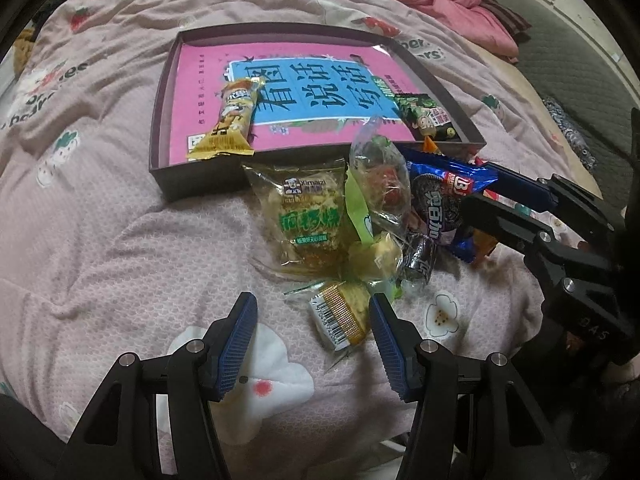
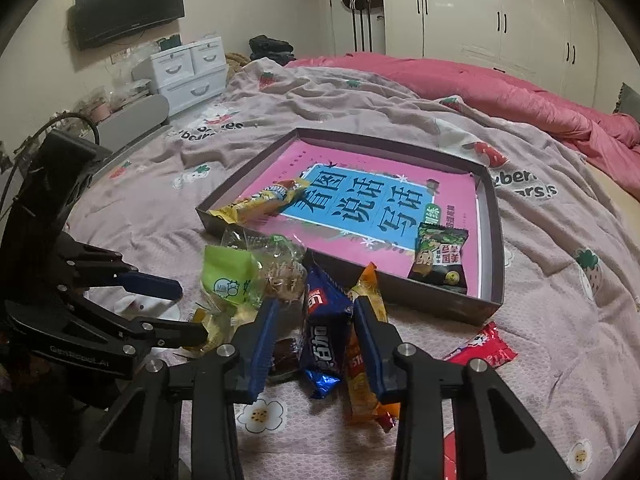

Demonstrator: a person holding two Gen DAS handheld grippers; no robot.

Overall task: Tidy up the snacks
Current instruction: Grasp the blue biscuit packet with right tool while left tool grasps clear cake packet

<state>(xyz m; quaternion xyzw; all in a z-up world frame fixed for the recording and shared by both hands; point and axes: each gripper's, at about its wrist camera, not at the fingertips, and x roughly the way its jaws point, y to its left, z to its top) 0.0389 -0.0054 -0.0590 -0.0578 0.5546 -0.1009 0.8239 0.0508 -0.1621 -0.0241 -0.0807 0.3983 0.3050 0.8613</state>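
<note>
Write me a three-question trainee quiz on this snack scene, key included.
1. True or false: the tray already holds two snacks.
2. Which packet lies between the right gripper fingers? A) blue cookie packet B) red packet C) yellow bar
3. Fill in: the left gripper stands open over a small packet bearing a ____.

Key: 1 true; 2 A; 3 barcode.

Two snacks (image 2: 441,260) in tray (image 2: 491,216); one book (image 2: 360,204).
</note>
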